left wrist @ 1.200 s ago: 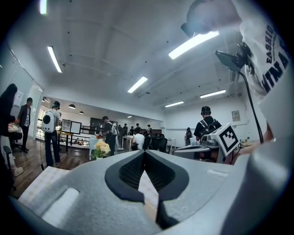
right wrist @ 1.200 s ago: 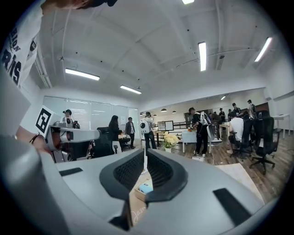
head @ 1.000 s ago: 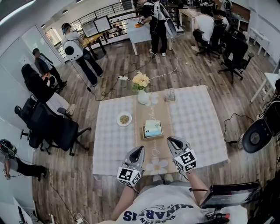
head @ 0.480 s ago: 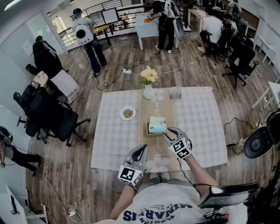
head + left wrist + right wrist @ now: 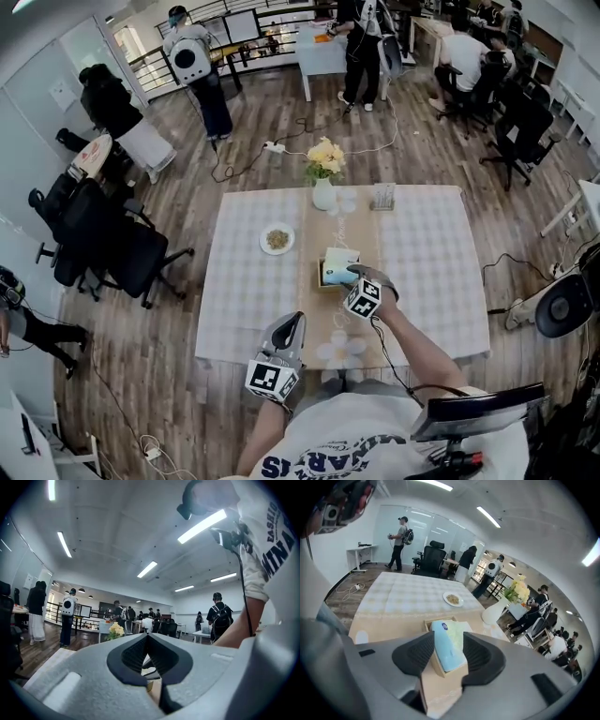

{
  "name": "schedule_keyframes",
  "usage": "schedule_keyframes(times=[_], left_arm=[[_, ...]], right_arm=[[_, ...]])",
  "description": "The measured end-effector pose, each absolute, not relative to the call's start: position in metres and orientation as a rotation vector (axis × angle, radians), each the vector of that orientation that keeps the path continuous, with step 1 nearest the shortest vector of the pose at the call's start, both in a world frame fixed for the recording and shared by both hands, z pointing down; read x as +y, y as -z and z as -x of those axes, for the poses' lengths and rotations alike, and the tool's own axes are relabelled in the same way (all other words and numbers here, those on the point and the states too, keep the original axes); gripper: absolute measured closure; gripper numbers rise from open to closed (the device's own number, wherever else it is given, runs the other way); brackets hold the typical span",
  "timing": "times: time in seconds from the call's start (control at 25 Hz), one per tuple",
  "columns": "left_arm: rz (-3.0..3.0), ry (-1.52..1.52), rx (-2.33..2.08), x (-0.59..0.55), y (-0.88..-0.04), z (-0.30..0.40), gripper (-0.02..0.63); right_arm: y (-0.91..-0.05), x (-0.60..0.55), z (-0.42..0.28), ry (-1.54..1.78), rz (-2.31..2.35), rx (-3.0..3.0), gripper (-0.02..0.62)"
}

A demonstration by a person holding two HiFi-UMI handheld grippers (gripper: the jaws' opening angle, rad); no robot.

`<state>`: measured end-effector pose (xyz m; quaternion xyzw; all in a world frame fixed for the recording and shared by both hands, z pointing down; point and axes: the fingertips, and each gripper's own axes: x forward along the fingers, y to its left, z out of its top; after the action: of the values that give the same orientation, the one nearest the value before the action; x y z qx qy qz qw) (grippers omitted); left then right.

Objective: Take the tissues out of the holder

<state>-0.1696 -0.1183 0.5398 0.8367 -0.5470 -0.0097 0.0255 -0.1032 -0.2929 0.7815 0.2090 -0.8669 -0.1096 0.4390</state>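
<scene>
A light-blue pack of tissues (image 5: 337,263) lies in a low wooden holder (image 5: 323,278) on the beige runner in the middle of the table. My right gripper (image 5: 353,276) is at the holder's near side, its jaws opening. In the right gripper view the tissue pack (image 5: 445,648) and the holder (image 5: 433,665) show between the right gripper's (image 5: 447,640) two pads, with gaps on both sides. My left gripper (image 5: 292,322) hovers over the table's near edge, apart from the holder. In its own view the left gripper (image 5: 147,636) has its tips together and nothing in it.
A small plate of food (image 5: 277,239) sits left of the holder. A white vase with yellow flowers (image 5: 323,191) and a glass cup (image 5: 382,197) stand at the far edge. The table (image 5: 427,272) has a white checked cloth. Office chairs and people stand around.
My right gripper has moved forward and left from the table's near edge to the holder, and its jaws have spread apart. The left gripper has barely moved.
</scene>
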Motion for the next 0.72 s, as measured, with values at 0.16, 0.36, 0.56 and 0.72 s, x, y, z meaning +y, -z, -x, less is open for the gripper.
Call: schedule_keyframes(times=[0.16, 0.36, 0.56, 0.72], left_arm=[[-2.566, 0.011, -1.704, -0.115, -0.54, 0.173, 0.607], [-2.552, -0.004, -1.72, -0.116, -0.545, 0.179, 0.607], [-2.551, -0.013, -1.71, -0.123, -0.551, 0.182, 0.607], [-2.562, -0.029, -1.684, -0.125, -0.549, 0.178, 0.607]], right_arm=[[-0.812, -0.306, 0.108, 0.312, -0.43, -2.045, 0.409], [-0.847, -0.31, 0.111, 0.352, -0.326, -1.929, 0.39], [-0.854, -0.314, 0.113, 0.352, -0.282, -1.938, 0.388], [-0.852, -0.317, 0.108, 0.277, -0.307, -1.965, 0.377]])
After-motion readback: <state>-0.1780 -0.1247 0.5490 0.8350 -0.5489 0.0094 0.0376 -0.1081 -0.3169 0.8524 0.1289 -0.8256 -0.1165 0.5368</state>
